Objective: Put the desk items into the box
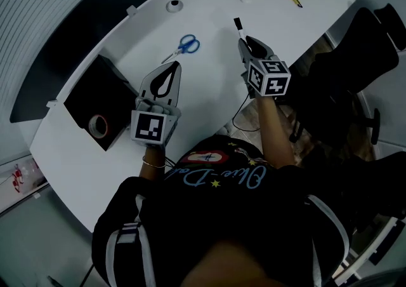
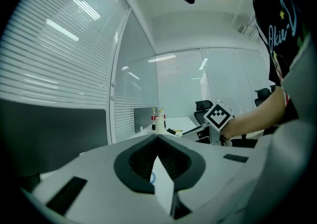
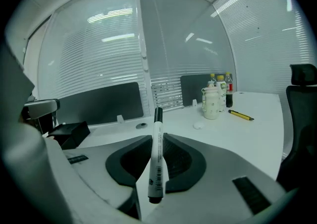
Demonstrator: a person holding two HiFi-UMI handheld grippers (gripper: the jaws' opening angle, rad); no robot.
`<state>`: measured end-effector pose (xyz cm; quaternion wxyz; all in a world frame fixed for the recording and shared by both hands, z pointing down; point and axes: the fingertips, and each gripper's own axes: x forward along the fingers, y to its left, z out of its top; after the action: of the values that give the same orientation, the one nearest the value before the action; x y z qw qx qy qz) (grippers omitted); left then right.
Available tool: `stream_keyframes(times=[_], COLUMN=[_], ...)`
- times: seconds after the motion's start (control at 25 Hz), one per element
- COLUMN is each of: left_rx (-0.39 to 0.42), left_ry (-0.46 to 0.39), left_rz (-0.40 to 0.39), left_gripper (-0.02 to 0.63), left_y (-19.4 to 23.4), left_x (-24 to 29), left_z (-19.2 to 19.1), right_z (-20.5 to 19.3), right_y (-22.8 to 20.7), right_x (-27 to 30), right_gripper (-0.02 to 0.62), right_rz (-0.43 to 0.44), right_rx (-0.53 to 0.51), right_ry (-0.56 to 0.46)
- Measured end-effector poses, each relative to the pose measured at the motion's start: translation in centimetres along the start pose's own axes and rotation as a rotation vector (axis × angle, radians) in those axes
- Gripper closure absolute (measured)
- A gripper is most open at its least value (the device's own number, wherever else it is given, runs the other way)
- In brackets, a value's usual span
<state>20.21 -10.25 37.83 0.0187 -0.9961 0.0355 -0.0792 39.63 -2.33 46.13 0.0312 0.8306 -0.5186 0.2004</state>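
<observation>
marker point(image 3: 157, 161) is clamped between the fingers of the right gripper point(image 3: 157, 138), black cap up, above the near edge of the desk point(image 1: 209, 0). left gripper point(image 1: 172, 70) has its fingers together, nothing in them. scissors point(image 1: 184, 45) lie on the desk just beyond it. box point(image 1: 85, 98) stands at the left, a tape roll point(image 1: 98, 125) inside.

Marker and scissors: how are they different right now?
The marker is white with a black cap; the scissors have blue handles. The marker is gripped between the jaws of the right gripper, up off the desk; the scissors lie flat on the desk, with nothing touching them. The marker is one straight stick; the scissors have two loops. Both are outside the black box.
</observation>
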Motion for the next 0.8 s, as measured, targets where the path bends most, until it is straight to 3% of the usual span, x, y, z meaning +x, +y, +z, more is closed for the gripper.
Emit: stream_keyframes(times=[0.4,0.8], left_rx=[0.065,0.073], left_ry=[0.004,0.008], left_rz=[0.034,0.073], left_gripper=[0.614,0.614], left_y=[-1.6,-2.7], left_x=[-1.6,-2.8], left_z=[1.3,2.2], right_z=[2.1,3.4], right_y=[0.9,1.7], right_x=[-2.1,-4.8], right_gripper=[0.512,0.512], right_rz=[0.042,0.103], right_rx=[-0.068,-0.076], right_ry=[-0.069,-0.141])
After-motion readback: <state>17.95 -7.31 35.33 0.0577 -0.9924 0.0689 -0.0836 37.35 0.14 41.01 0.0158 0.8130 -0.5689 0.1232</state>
